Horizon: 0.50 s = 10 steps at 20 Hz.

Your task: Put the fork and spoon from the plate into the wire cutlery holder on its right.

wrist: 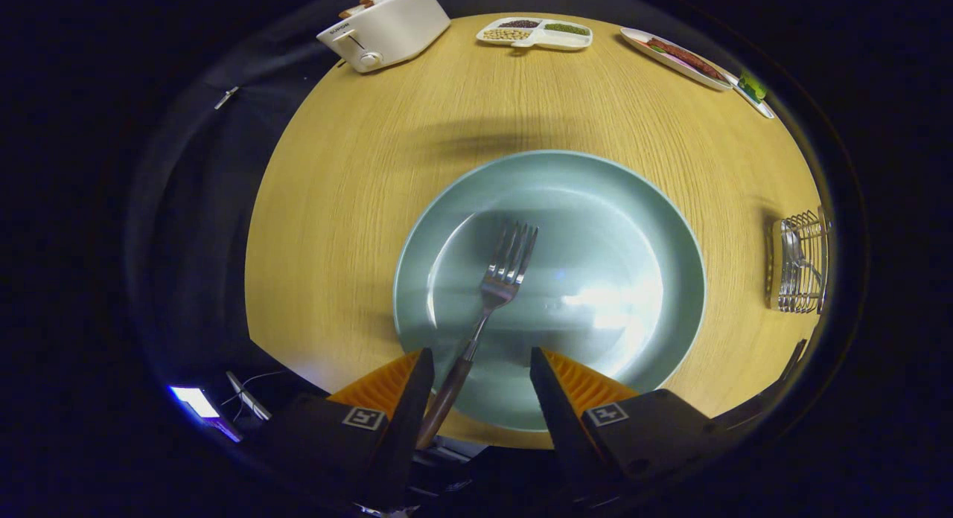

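While open, tongs (482,352) astride fork (500,280) handle.

Mount: on the gripper (480,362), looking forward along its spread fingers.
Facing: steeply down onto the table (357,168).
Range: close above the plate (655,228) by the table's near edge.

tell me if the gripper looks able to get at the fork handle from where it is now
Probably yes. The gripper is open, and the fork lies alone on the green plate, its brown handle running back between the fingers, close beside the left one. Nothing sits on or over it.
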Tool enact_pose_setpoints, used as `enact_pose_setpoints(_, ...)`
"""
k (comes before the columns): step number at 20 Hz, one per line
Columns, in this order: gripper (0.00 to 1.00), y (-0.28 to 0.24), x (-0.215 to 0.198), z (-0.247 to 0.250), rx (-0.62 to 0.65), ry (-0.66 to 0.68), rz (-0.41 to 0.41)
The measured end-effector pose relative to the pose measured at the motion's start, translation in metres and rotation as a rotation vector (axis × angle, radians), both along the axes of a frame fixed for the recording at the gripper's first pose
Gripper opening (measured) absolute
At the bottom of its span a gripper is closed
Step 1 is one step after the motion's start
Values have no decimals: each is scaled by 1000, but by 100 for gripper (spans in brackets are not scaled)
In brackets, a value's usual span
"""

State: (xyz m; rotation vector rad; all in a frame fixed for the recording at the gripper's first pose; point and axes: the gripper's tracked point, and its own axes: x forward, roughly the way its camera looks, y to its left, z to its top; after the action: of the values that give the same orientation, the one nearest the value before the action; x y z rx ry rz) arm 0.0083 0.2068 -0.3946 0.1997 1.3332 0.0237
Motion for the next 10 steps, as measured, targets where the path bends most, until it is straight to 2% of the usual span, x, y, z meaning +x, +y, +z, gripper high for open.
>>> enact_pose_setpoints(2, 73, 2, -1, -2, 2, 11, 2)
enact_pose_setpoints(8, 23, 4, -5, -11, 14, 42, 12)
enact_pose_setpoints(10, 17, 7, -6, -13, 57, 39, 15)
